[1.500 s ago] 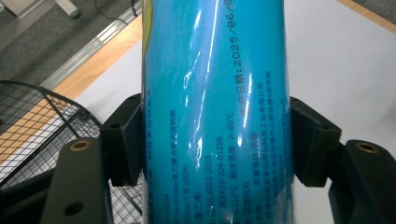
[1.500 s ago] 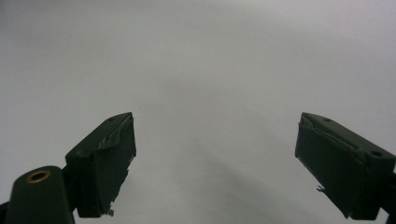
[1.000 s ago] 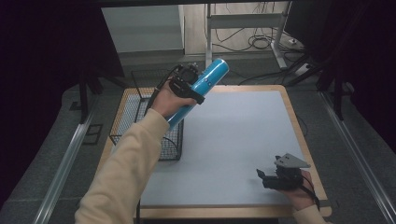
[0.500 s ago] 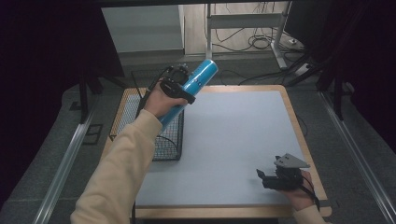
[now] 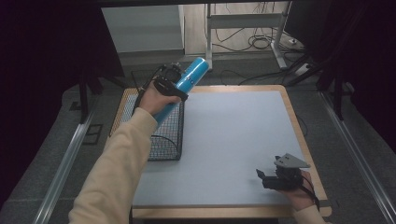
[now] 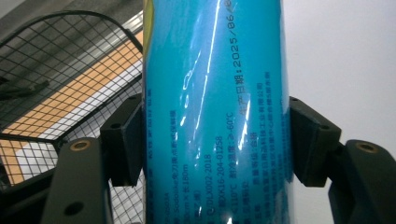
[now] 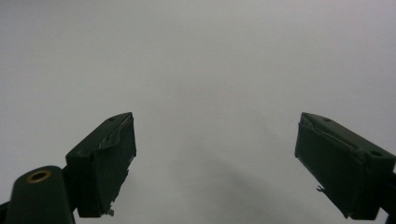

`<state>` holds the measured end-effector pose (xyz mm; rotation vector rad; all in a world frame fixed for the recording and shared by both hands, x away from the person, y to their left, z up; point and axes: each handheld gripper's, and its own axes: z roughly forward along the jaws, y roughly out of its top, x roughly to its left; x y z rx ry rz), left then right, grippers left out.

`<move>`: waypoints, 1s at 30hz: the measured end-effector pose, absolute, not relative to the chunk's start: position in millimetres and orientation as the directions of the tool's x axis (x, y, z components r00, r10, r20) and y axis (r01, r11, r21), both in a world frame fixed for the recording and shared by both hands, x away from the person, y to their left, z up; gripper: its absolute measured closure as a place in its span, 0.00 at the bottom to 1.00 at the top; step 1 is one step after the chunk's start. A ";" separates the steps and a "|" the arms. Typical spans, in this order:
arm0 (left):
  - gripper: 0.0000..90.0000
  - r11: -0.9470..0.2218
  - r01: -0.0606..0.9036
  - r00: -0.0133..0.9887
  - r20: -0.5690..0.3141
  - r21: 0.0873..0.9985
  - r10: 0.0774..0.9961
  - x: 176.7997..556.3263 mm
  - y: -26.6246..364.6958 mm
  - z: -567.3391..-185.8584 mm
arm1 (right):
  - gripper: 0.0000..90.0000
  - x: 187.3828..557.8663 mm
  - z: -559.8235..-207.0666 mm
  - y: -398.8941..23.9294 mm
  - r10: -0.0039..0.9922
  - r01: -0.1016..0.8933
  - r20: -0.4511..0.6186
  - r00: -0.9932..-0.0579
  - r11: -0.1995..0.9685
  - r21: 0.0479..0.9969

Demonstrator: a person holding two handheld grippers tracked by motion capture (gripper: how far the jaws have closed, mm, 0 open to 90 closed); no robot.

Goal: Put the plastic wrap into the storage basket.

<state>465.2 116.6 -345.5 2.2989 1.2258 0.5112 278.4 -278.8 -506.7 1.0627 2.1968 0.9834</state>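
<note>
A long blue cylinder (image 5: 188,80) with printed text is held tilted above the black wire basket (image 5: 164,140) at the table's left side. My left gripper (image 5: 169,88) is shut on the blue cylinder (image 6: 215,112), its jaws pressing both sides of the tube, and the cylinder's lower end dips toward the basket's opening. The basket's mesh (image 6: 56,79) lies below and to the left in the left gripper view. My right gripper (image 5: 268,178) rests low near the table's front right corner, open, with nothing between its jaws (image 7: 215,163).
A grey mat (image 5: 233,140) covers the wooden table (image 5: 294,116). Beyond the far edge are a metal stand's legs and cables (image 5: 252,37) on the floor. Metal rails (image 5: 60,168) run along both sides of the table.
My left gripper has carried the blue cylinder leftward, from over the mat's edge to above the basket. The right gripper has stayed still.
</note>
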 end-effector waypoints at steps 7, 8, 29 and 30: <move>0.35 -0.489 0.671 0.514 0.125 0.557 0.848 476.1 124.0 -350.3 | 0.14 279.0 -507.4 -279.6 0.817 0.454 -0.124 -0.564 0.432 0.779; 0.35 -0.493 0.673 0.515 0.130 0.551 0.847 477.2 124.6 -351.2 | 0.14 279.2 -507.5 -279.9 0.817 0.455 -0.124 -0.564 0.433 0.778; 0.35 -0.511 0.723 0.491 0.174 0.466 0.854 508.9 129.7 -402.1 | 0.14 280.1 -508.7 -280.4 0.816 0.457 -0.122 -0.565 0.433 0.777; 0.35 -0.510 0.725 0.490 0.175 0.462 0.854 509.8 130.4 -404.6 | 0.14 280.1 -508.7 -280.4 0.817 0.458 -0.121 -0.564 0.432 0.777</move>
